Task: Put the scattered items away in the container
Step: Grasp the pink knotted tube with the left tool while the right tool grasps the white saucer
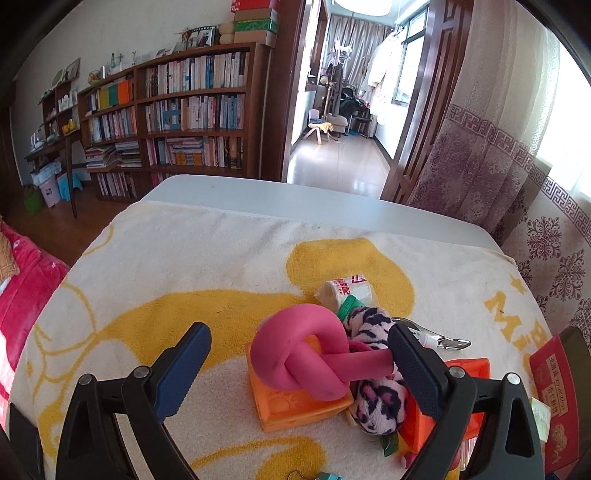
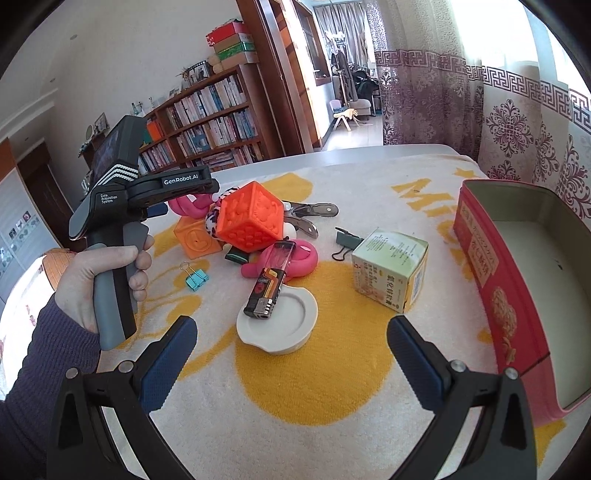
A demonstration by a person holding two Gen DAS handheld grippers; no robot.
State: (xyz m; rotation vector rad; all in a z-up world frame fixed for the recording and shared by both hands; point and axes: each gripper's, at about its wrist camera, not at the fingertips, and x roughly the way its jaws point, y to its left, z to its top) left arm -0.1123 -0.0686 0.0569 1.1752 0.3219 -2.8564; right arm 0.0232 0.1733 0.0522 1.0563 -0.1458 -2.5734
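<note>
My left gripper spread around the pink knotted rope on the orange block, not pinching, my right gripper spread over the white lid, red tin at right

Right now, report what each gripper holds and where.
Nothing held. The left gripper stands open around the pink knotted tube; the right gripper is open and empty.

A white towel with yellow patterns covered the table in the lower half of the frame. A wooden bookshelf packed with books filled the upper left, boxes stacked on top. Patterned purple curtains hung at the right.
</note>
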